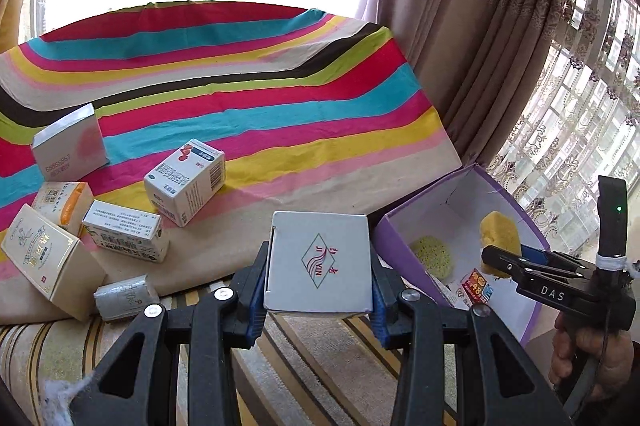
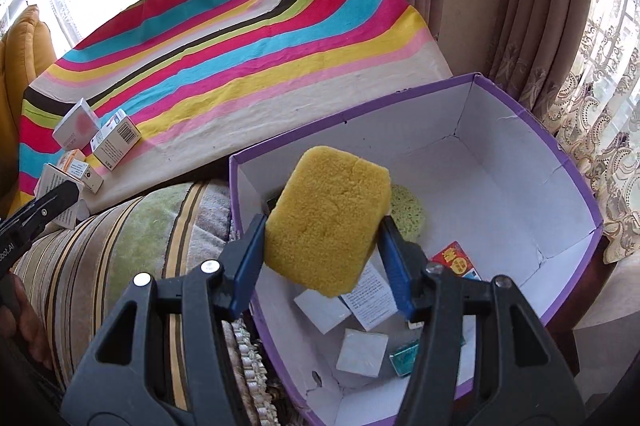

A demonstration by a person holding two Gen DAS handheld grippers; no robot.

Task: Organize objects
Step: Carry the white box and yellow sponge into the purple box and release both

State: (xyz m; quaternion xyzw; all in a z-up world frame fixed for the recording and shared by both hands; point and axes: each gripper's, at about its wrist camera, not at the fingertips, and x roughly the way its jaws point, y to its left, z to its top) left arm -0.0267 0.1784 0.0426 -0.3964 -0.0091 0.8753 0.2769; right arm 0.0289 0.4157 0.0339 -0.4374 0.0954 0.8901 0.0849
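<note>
Currently right gripper (image 2: pixel 324 226) clamped on yellow sponge (image 2: pixel 326 218) above purple box (image 2: pixel 576 166); soft, light, squashes, so grip mid-sides; left gripper (image 1: pixel 318 266) pinching white carton (image 1: pixel 318 262) beside box; stiff, light, crushable.

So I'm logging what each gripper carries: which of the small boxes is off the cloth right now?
The white box with the red diamond logo, clamped in the left gripper. The other boxes, like the blue-and-white one, lie on the striped cloth.
</note>
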